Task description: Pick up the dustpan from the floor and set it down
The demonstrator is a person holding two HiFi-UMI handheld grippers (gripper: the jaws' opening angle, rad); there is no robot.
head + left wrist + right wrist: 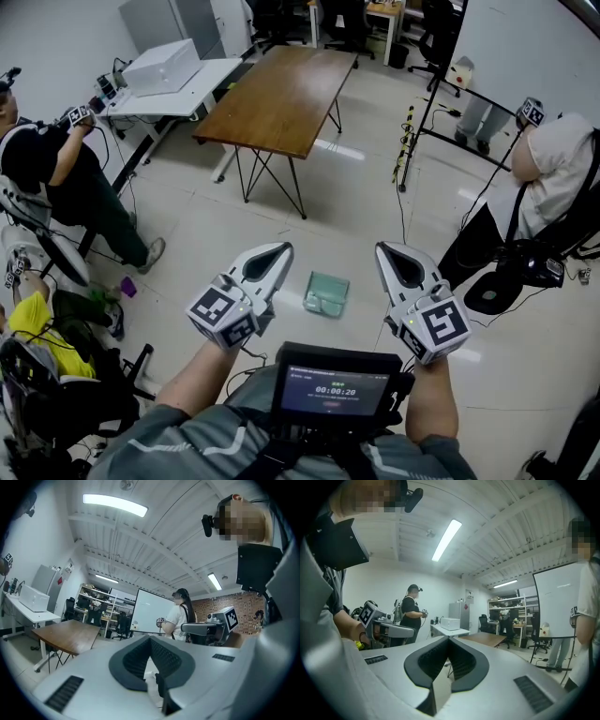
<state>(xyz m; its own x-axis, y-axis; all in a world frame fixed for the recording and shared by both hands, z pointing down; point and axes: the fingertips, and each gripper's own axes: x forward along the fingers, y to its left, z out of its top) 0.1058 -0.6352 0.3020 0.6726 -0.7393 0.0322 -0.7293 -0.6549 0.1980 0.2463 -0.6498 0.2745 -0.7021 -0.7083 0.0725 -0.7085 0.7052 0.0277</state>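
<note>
Head cam looks steeply down; gripper cams face level, all sharing table.

Tally from head view. One dustpan, centre floor. Two grippers, lower middle: left gripper, right gripper. One brown table, top centre. One white desk, upper left. One white box on it. Two bystanders: left-edge person, right-edge person.
</note>
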